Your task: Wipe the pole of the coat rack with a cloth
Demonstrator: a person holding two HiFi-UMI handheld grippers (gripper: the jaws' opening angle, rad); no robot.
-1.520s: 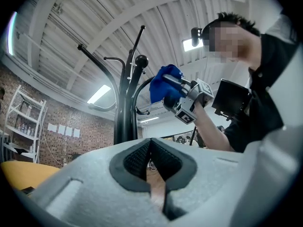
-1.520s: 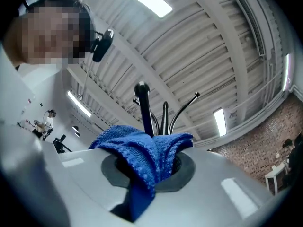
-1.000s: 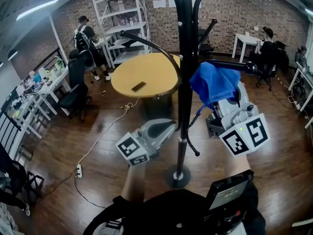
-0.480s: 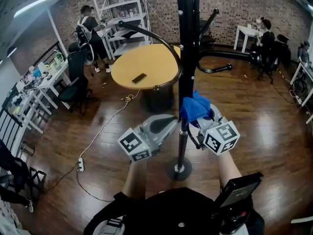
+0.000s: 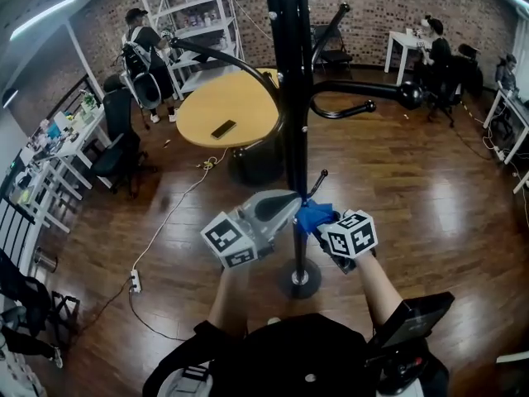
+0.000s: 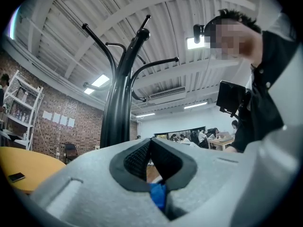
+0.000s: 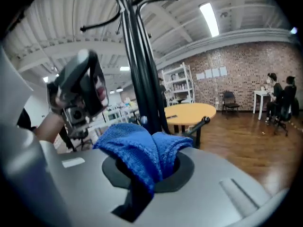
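The black coat rack pole (image 5: 291, 131) rises from its round base (image 5: 302, 281) on the wood floor. My right gripper (image 5: 324, 224) is shut on a blue cloth (image 5: 314, 216), which presses against the pole low down, a little above the base. In the right gripper view the cloth (image 7: 137, 148) bunches out of the right gripper (image 7: 151, 169), with the pole (image 7: 142, 79) just behind it. My left gripper (image 5: 285, 208) is shut and sits against the pole's left side at the same height. In the left gripper view the left gripper (image 6: 151, 148) holds nothing and the pole (image 6: 118, 108) stands beyond it.
Curved hook arms (image 5: 364, 106) stick out from the pole above my grippers. A round yellow table (image 5: 240, 85) with a phone (image 5: 222, 128) stands behind the rack. A power strip (image 5: 135, 284) and cable lie on the floor at left. People, shelves (image 5: 186, 15) and desks line the walls.
My right gripper has slid the blue cloth down the pole from about hook height to just above the base. The left gripper has stayed beside the pole.
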